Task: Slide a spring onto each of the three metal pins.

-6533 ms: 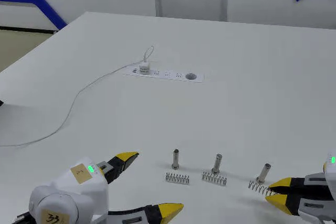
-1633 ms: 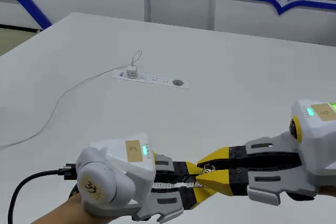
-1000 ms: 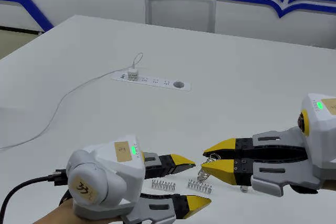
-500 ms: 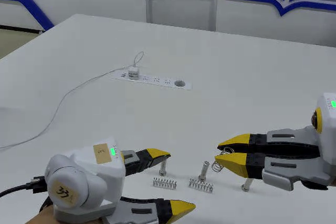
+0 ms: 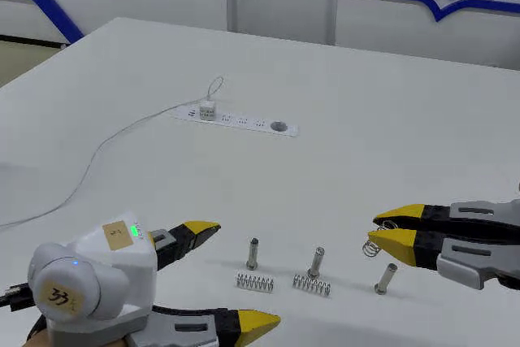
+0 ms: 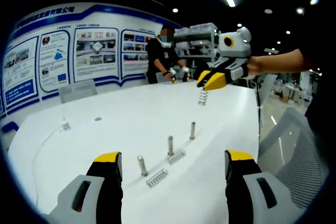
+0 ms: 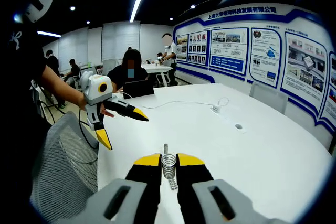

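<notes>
Three short metal pins stand in a row on the white table [image 5: 366,119]: left pin [image 5: 253,253], middle pin [image 5: 316,262], right pin [image 5: 387,278]. Two springs lie flat in front of them, one [image 5: 254,283] by the left pin and one [image 5: 311,285] by the middle pin. My right gripper [image 5: 388,227] is shut on a third spring [image 5: 372,245], which hangs above and just left of the right pin. That held spring [image 7: 168,166] stands between the shut jaws of my right gripper [image 7: 168,159]. My left gripper [image 5: 234,275] is open at the lower left, with the pins [image 6: 170,145] ahead between its jaws.
A white power strip [image 5: 240,119] with a plugged charger and a long cable [image 5: 106,148] lies mid-table. A grey chair [image 5: 281,10] stands at the far edge. People sit and stand at other tables in the background [image 7: 128,72].
My right gripper has drawn off to the right with the spring, from over the middle pin toward the right pin. My left gripper has pulled back to the lower left.
</notes>
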